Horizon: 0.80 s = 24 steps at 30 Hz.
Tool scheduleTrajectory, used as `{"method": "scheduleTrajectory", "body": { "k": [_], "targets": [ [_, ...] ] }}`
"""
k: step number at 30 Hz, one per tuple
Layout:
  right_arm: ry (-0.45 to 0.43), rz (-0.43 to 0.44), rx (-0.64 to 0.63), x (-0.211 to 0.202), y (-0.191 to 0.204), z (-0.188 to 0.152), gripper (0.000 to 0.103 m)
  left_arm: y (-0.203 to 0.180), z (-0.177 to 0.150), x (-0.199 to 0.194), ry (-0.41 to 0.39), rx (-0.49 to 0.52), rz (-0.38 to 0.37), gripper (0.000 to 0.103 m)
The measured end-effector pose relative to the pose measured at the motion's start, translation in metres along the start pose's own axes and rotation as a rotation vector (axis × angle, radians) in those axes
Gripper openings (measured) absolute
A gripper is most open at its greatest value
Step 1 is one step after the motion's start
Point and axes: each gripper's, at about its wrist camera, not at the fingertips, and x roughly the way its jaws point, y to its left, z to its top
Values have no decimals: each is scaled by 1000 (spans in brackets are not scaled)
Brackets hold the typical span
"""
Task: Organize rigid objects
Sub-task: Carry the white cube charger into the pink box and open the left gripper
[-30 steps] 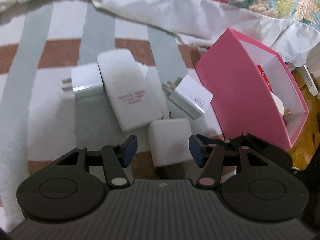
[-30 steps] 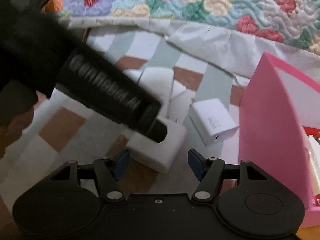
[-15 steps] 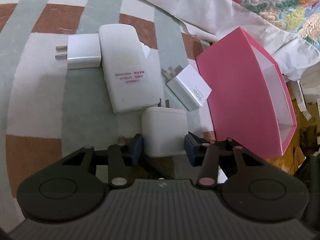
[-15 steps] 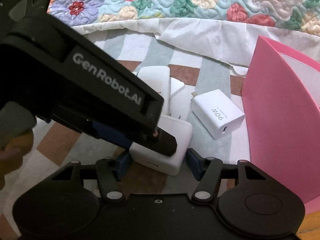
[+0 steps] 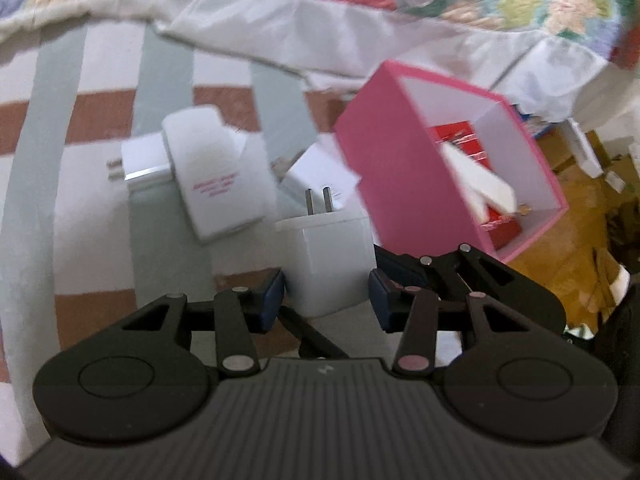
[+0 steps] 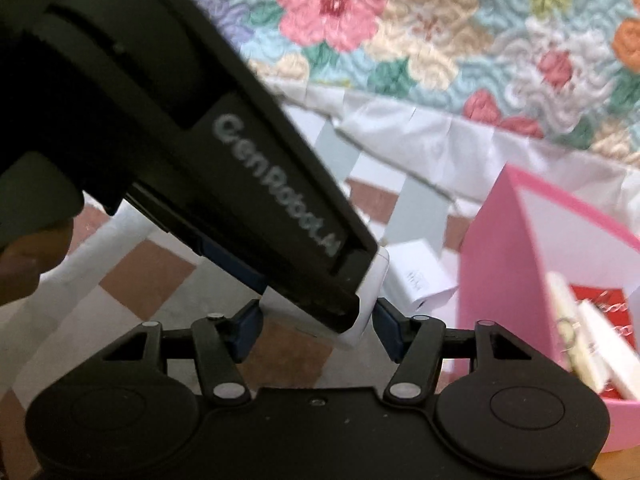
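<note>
Charger block [image 5: 329, 258] sits clamped between the left gripper [image 5: 326, 294] pads, prongs pointing forward, lifted off the striped cloth [image 5: 80, 208]. Right gripper [image 6: 318, 330] is spread wide just behind it, gripping nothing. Pink box [image 5: 384, 184] is just right; power bank [image 5: 216, 176] and two more chargers lie beyond.

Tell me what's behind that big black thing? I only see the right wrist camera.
Observer: The left claw grips a white square plastic charger, its two metal prongs pointing away from the claw.
Operator: What else is on the rug?
Observer: A long white rounded power bank lies on the striped rug, hidden from you.
Operator: Anything beside it?
Observer: A small white plug adapter touches its edge.
</note>
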Motion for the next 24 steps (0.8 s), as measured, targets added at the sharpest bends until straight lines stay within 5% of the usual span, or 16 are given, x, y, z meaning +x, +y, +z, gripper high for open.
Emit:
{"method": "scheduleTrajectory", "body": {
  "k": [12, 24],
  "targets": [
    [-28, -88, 26, -86, -39, 25, 65, -84, 29, -42, 25, 146, -91, 45],
    [115, -172, 118, -115, -139, 38, 65, -180, 92, 16, 207, 170, -171, 45]
  ]
}}
